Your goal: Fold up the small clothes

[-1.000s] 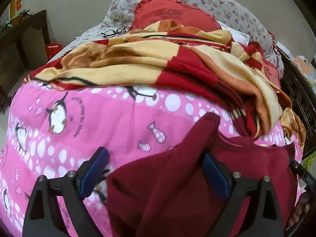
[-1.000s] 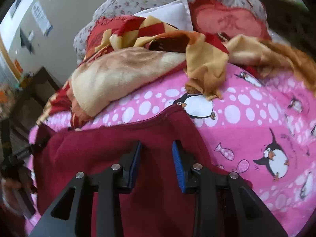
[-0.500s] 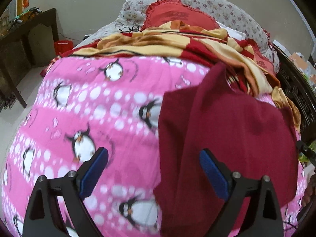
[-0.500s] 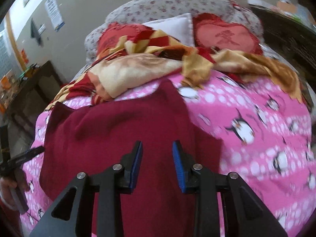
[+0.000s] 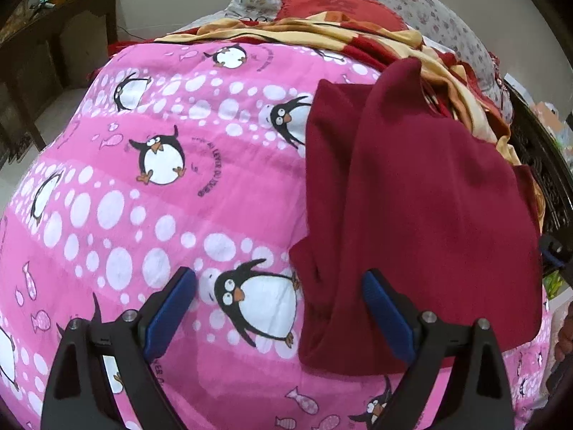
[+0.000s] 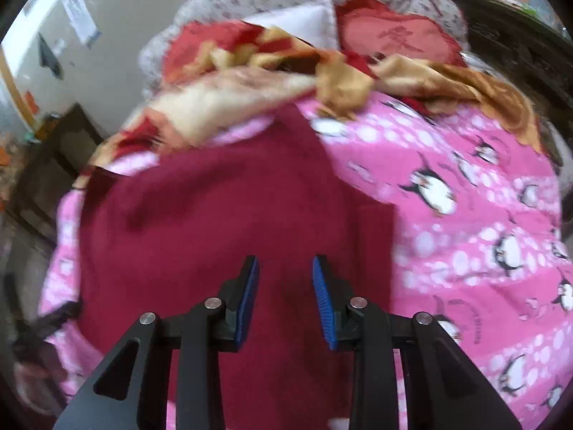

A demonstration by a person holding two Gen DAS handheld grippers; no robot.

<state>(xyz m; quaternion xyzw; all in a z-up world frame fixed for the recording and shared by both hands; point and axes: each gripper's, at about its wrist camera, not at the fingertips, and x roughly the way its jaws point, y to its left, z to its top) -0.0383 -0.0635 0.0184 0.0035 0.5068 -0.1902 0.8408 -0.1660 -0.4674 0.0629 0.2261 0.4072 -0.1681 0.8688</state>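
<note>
With the left hand-held gripper open and drawn back, and the right hand-held gripper partly open and empty, we see the maroon garment now lying folded on the bed's pink penguin quilt.

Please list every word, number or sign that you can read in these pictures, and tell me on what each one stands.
Curved print beside a penguin on the pink quilt: letters visible, too distorted to read with confidence.
Embroidered character on the red heart cushion: blurred, unreadable.
Paper on the wall: too blurred to read.
</note>
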